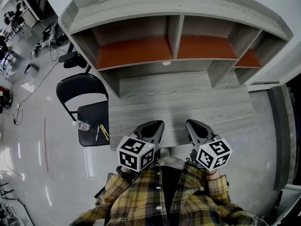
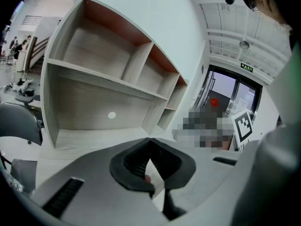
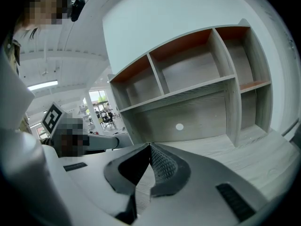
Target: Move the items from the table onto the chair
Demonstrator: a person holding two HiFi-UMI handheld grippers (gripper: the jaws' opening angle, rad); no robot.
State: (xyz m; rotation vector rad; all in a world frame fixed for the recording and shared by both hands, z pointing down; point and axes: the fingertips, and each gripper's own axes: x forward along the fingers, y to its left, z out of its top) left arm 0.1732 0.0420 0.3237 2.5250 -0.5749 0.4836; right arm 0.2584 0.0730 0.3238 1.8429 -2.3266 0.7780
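The grey wood-grain desk (image 1: 188, 102) looks bare. Left of the desk, the black folding chair (image 1: 81, 86) carries a clear plastic bottle (image 1: 83, 125) and yellow pencils (image 1: 103, 132), so the task seems done. The left gripper (image 1: 157, 125) and right gripper (image 1: 192, 125) sit at the desk's near edge, jaws closed and empty.

Chair (image 1: 81, 87) stood left of tabletop (image 1: 188, 108), bottle (image 1: 83, 125) and pens (image 1: 102, 132) on its seat; shelf unit (image 1: 175, 32) sat at tabletop's rear.

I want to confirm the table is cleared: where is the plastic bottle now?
In the head view, the bottle is on the seat of the black chair, left of the table, beside the pens.
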